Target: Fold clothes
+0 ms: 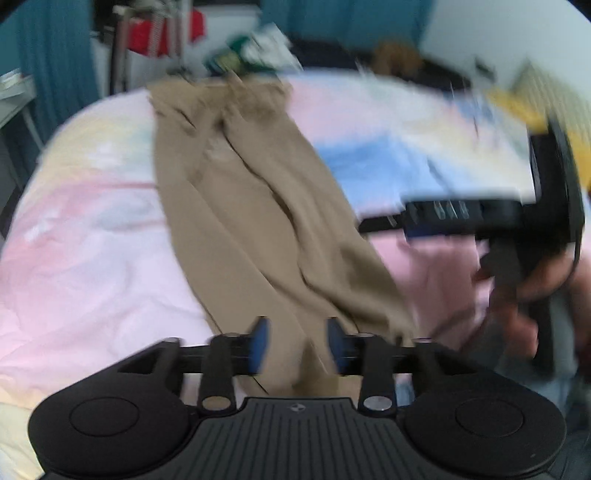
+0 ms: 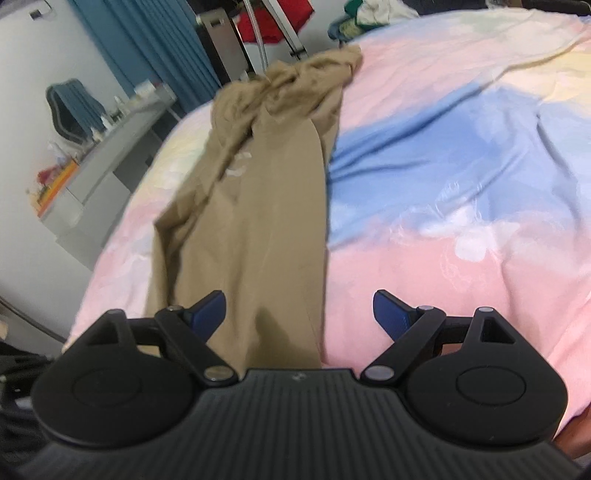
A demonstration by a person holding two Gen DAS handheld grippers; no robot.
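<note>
Both grippers, left gripper (image 1: 295, 343) and right gripper (image 2: 299, 314), over tan trousers (image 2: 258, 206).

- Pastel bedsheet (image 2: 461, 229) in pink, blue and pale yellow, wrinkled.
- Blue curtain (image 2: 155, 48) beyond the bed's far edge.
- Grey desk (image 2: 107, 147) off the bed's left edge, cluttered with small items.
- Red cloth (image 2: 280, 18) behind the far edge.

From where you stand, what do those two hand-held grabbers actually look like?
Both are matte black plastic. The left gripper and the right gripper each have a ribbed base plate with a tiny round logo, two round discs at the sides, black link arms with silver pins, and blue pads on the fingers. The left view also shows the right one from the side, blurred, with a hand on its handle.
</note>
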